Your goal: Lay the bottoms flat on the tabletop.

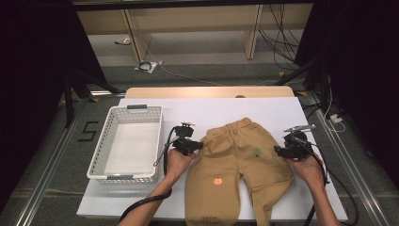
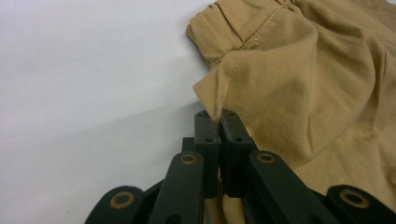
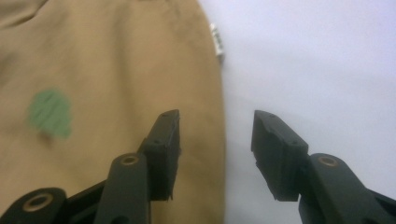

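Tan trousers (image 1: 237, 150) lie on the white table (image 1: 197, 110), waistband away from me, with an orange patch (image 1: 218, 181) on one leg and a green patch (image 1: 257, 151) near the other hip. My left gripper (image 1: 200, 145) is shut on the trousers' left side edge; in the left gripper view the jaws (image 2: 218, 119) pinch a seam fold of tan cloth (image 2: 299, 84). My right gripper (image 1: 277, 151) sits at the trousers' right edge. In the right gripper view it (image 3: 215, 123) is open, straddling the cloth edge (image 3: 205, 93) without pressing it, the green patch (image 3: 50, 114) to its left.
A white plastic basket (image 1: 127, 143) with nothing in it stands on the table to the left of the trousers. Bare white tabletop lies beyond the waistband and to the right. Cables (image 1: 282, 42) and shelf legs are on the floor beyond the table.
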Demonstrator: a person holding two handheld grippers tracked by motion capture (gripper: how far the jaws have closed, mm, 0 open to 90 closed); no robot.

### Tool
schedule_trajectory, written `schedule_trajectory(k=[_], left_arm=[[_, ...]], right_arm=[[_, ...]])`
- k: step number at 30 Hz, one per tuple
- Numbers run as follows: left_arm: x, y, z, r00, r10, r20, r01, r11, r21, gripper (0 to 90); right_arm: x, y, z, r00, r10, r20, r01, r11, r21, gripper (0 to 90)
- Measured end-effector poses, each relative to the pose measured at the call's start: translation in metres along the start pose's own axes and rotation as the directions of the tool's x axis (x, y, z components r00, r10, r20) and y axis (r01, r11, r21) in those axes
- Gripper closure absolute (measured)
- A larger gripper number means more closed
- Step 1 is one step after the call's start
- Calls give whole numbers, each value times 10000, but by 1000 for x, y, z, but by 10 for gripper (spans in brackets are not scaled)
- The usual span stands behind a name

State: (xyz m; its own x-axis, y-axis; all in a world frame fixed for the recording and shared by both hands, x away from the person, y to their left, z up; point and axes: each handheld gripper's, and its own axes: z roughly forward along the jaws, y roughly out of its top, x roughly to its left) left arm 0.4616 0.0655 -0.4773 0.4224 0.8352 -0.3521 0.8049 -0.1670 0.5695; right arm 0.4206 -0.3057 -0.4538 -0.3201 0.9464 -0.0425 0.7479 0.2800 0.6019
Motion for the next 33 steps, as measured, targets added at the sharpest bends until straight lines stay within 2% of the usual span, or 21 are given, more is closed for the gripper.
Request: schedule_trajectory(k=[3,5,7,9,11,14,17,22,25,26,30,33], left_arm=[[0,0,0,10000,15,-13,-15,10000,-14,866],[0,0,0,10000,7,-17,-7,10000,-26,866],[0,0,1,10000,22,-25,-22,10000,-43,867],[0,1,2,10000,-29,-58,28,10000,-82,867],[0,1,3,10000,-71,-51,70,9999,-105,867],[0,1,5,9999,-124,-95,122,9998,-187,867],[-1,2,5,9998,-156,-91,154,9995,-289,865],[-2,5,9,9996,-284,50,286,9983,-509,860],[-5,5,11,9996,-254,152,260,9988,-415,854],[-6,5,13,9995,-221,203,226,9995,-208,850],[-7,1,12,9992,-82,395,82,10000,20,843],[-8,-1,9,9990,86,441,-93,9998,160,844]], right_arm=[[-5,9,14,9999,95,40,-96,9998,181,534],[-8,12,22,9997,200,-135,-196,9994,292,569],[-8,14,27,9993,192,-313,-181,9993,341,649],[-7,16,31,9985,189,-523,-172,9993,321,791],[-4,18,33,9996,-14,-275,23,9995,314,875],[-3,20,32,9996,-260,91,256,9990,365,886],[-9,18,32,9985,-28,548,13,9996,267,889],[-19,15,30,9955,426,843,-429,9991,19,889],[-24,14,30,9936,566,973,-564,9984,-46,889],[-24,13,31,9936,593,965,-590,9982,-55,889],[-18,14,30,9920,89,1263,-124,9996,268,887],[-16,13,29,9914,-14,1310,-42,9991,418,885]])
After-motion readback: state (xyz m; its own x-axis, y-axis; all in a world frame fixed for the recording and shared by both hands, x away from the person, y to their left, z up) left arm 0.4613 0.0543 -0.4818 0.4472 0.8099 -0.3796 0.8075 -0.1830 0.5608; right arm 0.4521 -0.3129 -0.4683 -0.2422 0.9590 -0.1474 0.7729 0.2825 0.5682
